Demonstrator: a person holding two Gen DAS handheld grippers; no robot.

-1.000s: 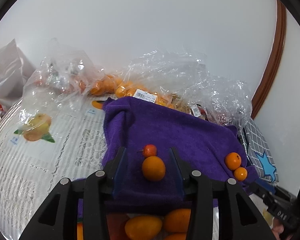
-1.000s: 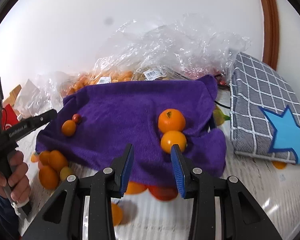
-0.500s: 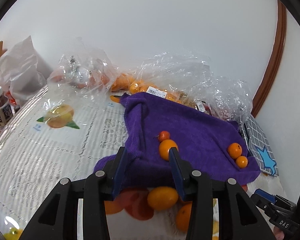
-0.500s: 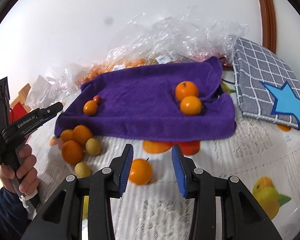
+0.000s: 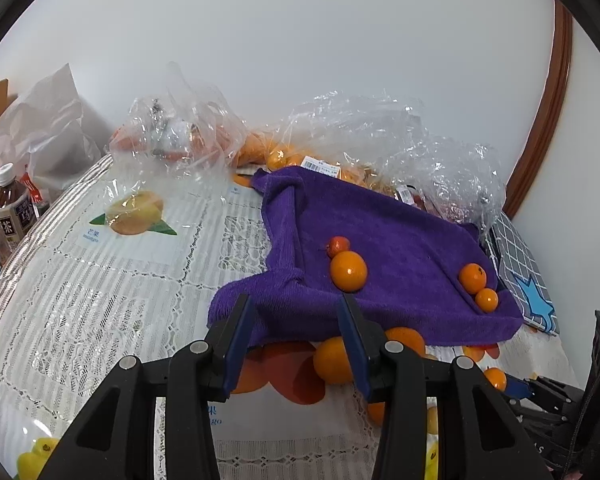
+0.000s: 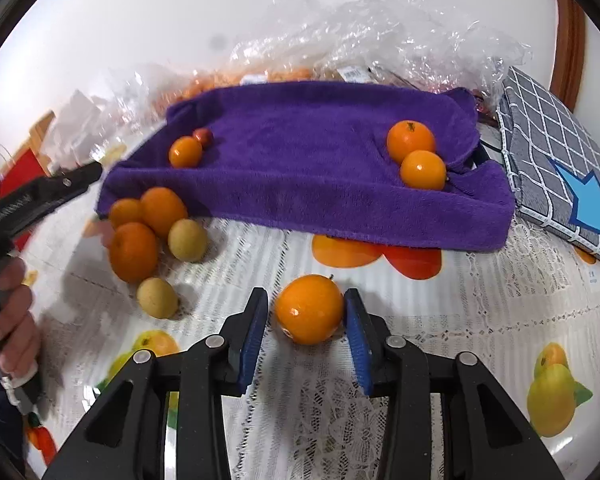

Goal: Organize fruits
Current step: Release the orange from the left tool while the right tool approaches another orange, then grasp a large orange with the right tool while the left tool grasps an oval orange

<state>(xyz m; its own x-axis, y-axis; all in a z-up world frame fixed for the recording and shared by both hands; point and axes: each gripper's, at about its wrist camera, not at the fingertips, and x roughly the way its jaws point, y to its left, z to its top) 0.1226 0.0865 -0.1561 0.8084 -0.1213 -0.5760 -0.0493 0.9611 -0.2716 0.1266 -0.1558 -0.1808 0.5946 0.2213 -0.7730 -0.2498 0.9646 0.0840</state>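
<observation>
A purple towel (image 6: 312, 160) lies on the table. On it sit two oranges at the right (image 6: 411, 141) and an orange with a small red fruit at the left (image 6: 185, 152). A loose orange (image 6: 310, 309) lies on the tablecloth between the open fingers of my right gripper (image 6: 305, 324). Several oranges and two yellowish fruits (image 6: 152, 232) lie by the towel's left front corner. My left gripper (image 5: 296, 320) is open and empty, over the towel's (image 5: 380, 252) near edge, with an orange (image 5: 334, 360) just behind its right finger.
Crumpled clear plastic bags with oranges (image 5: 340, 148) lie behind the towel against the wall. A grey checked cushion with a blue star (image 6: 560, 160) sits at the right. A tea bottle (image 5: 14, 212) and a white bag (image 5: 48, 136) stand at the far left.
Both grippers have pulled back from the towel. My right gripper has come down low, so the loose orange now lies between its fingers. More of the table shows in the left view.
</observation>
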